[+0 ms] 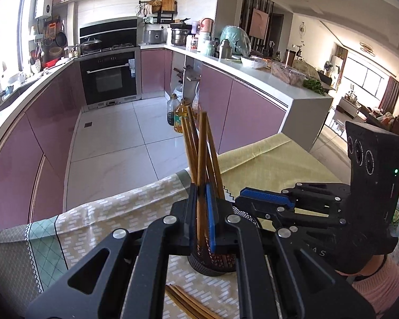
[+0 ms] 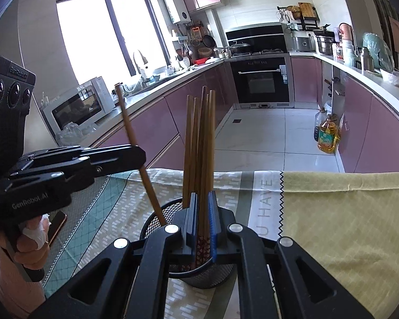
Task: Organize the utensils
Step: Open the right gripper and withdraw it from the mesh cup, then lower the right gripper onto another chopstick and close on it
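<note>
A black mesh holder [image 1: 215, 261] [image 2: 157, 219] stands on the patterned tablecloth [image 1: 98, 220] [image 2: 125, 204] with several wooden chopsticks [image 1: 211, 156] [image 2: 199, 138] upright in it. My left gripper [image 1: 201, 212] is shut on one chopstick [image 1: 201, 164]; in the right wrist view this chopstick [image 2: 135, 143] slants with its tip inside the holder. My right gripper [image 2: 202, 215] is shut on a bundle of the chopsticks at the holder's rim; in the left wrist view it [image 1: 263, 198] reaches in from the right. More chopsticks [image 1: 188, 303] lie loose on the cloth near the holder.
A yellow cloth [image 2: 345, 228] [image 1: 274, 159] covers the table's right part. A phone [image 2: 57, 224] lies on the cloth at the left. Beyond the table edge are the tiled floor [image 2: 266, 133], oil bottles [image 2: 328, 135] and pink cabinets [image 1: 48, 122].
</note>
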`<act>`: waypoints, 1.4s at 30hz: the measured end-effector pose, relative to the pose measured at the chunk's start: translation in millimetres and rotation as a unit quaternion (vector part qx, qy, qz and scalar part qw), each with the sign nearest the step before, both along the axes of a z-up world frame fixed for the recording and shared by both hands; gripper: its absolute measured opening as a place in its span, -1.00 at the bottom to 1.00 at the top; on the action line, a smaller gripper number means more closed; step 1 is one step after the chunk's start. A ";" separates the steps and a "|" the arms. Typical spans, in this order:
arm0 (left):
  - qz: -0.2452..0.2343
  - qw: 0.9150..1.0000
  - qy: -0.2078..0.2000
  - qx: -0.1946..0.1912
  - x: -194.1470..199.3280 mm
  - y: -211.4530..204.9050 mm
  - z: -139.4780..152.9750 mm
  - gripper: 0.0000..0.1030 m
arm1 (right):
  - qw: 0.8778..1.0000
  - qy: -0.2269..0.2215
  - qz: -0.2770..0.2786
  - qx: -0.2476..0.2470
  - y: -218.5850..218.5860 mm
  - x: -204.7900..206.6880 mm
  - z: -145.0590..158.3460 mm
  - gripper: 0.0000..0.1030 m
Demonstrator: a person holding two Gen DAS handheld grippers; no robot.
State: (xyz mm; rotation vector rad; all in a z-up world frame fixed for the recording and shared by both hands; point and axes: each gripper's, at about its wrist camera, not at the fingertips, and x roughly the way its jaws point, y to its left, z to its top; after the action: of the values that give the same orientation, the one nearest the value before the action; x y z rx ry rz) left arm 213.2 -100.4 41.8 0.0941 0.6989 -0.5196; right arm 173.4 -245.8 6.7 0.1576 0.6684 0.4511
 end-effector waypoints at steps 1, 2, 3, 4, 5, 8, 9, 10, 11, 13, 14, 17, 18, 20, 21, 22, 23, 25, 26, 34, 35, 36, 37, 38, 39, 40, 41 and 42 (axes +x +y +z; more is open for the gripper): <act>0.003 1.000 0.003 -0.001 2.5 -0.1 -3.2 -0.85 | 1.000 0.002 0.000 0.001 0.2 0.5 -1.1 -0.84; 0.004 1.000 0.006 -0.002 4.2 -0.1 -5.9 -0.85 | 1.000 0.003 0.000 0.002 0.8 -0.1 -1.7 -0.84; 0.004 1.000 0.008 -0.003 6.1 0.5 -8.3 -0.85 | 1.000 0.003 -0.001 0.003 0.5 -0.3 -2.1 -0.82; 0.007 1.000 0.011 -0.004 6.7 1.0 -11.2 -0.85 | 1.000 0.003 -0.001 0.005 0.0 -0.4 -2.0 -0.80; 0.009 1.000 0.011 -0.006 6.8 1.7 -13.7 -0.85 | 1.000 0.002 -0.001 0.006 -0.5 -1.2 -1.9 -0.76; 0.017 1.000 0.012 -0.014 3.5 7.4 -20.2 -0.77 | 1.000 -0.004 0.000 0.006 -0.6 -5.7 0.2 -0.67; 0.022 1.000 0.007 -0.016 0.4 9.3 -21.4 -0.69 | 1.000 -0.008 0.000 0.005 -0.9 -7.5 1.5 -0.63; 0.024 1.000 0.002 -0.016 -5.3 8.5 -22.3 -0.64 | 1.000 -0.011 0.000 0.004 -0.6 -9.6 2.9 -0.61; 0.026 1.000 -0.004 -0.017 -10.5 10.6 -23.0 -0.55 | 1.000 -0.015 0.001 0.004 -0.4 -11.5 4.1 -0.57; 0.031 0.999 -0.018 -0.017 -22.8 14.1 -22.5 -0.51 | 1.000 -0.022 0.002 0.005 -0.3 -18.2 6.8 -0.52; 0.033 0.999 -0.026 -0.019 -28.8 16.3 -21.6 -0.46 | 1.000 -0.026 0.004 0.005 -0.7 -21.4 8.0 -0.50; 0.040 0.998 -0.047 -0.030 -48.8 28.3 -20.5 -0.26 | 0.999 -0.043 0.016 0.003 1.6 -38.2 13.2 -0.45; 0.043 0.997 -0.054 -0.032 -55.6 32.5 -21.0 -0.05 | 0.999 -0.048 0.020 0.001 2.9 -43.8 15.7 -0.39; 0.058 0.995 -0.070 -0.026 -69.7 41.5 -24.1 0.14 | 0.998 -0.060 0.034 -0.003 6.1 -57.8 17.8 -0.17; 0.062 0.995 -0.077 -0.018 -76.6 45.9 -26.7 0.15 | 0.997 -0.063 0.040 -0.006 7.5 -64.2 18.1 -0.14; 0.068 0.995 -0.077 -0.011 -81.4 49.3 -30.6 0.16 | 0.997 -0.064 0.046 -0.008 9.5 -69.4 17.4 -0.14; 0.074 0.994 -0.076 -0.006 -85.5 52.4 -33.7 0.16 | 0.997 -0.063 0.052 -0.009 11.9 -72.4 16.4 -0.13; 0.077 0.995 -0.065 -0.004 -93.9 59.5 -42.9 0.19 | 0.996 -0.052 0.067 -0.010 16.4 -79.9 8.0 -0.13; 0.078 0.995 -0.057 -0.003 -97.3 62.4 -48.8 0.20 | 0.996 -0.045 0.073 -0.012 18.9 -82.1 3.3 -0.13; 0.075 0.996 0.023 0.034 -114.0 68.1 -110.3 0.22 | 0.993 0.033 0.101 -0.044 39.5 -92.3 -51.3 -0.13; 0.075 0.996 0.033 0.041 -114.9 66.5 -120.1 0.22 | 0.993 0.039 0.101 -0.045 40.7 -92.9 -55.3 -0.13; 0.074 0.995 0.041 0.046 -116.0 65.7 -126.7 0.22 | 0.993 0.045 0.100 -0.048 41.8 -93.8 -60.1 -0.13; 0.072 0.995 0.050 0.050 -117.9 64.8 -134.5 0.22 | 0.993 0.050 0.099 -0.047 42.4 -93.6 -63.2 -0.13; 0.071 0.994 0.057 0.055 -118.5 64.3 -140.1 0.22 | 0.993 0.055 0.099 -0.044 42.4 -94.0 -66.0 -0.13; 0.071 0.994 0.064 0.059 -119.4 63.6 -145.4 0.22 | 0.992 0.059 0.098 -0.044 43.5 -94.7 -69.1 -0.13; 0.070 0.993 0.069 0.059 -118.9 62.7 -147.3 0.22 | 0.992 0.061 0.098 -0.047 44.6 -96.2 -70.8 -0.13; 0.068 0.993 0.074 0.058 -119.5 62.2 -150.4 0.22 | 0.992 0.064 0.099 -0.049 45.8 -96.8 -72.3 -0.13; 0.066 0.993 0.076 0.059 -120.5 61.5 -152.9 0.22 | 0.992 0.066 0.099 -0.049 47.2 -97.1 -73.8 -0.13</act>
State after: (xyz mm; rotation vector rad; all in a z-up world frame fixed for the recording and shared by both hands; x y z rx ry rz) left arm 92.7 -38.9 -111.1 0.1189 0.8790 -0.3598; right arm 76.3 -198.6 -67.1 0.0275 0.8391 0.6008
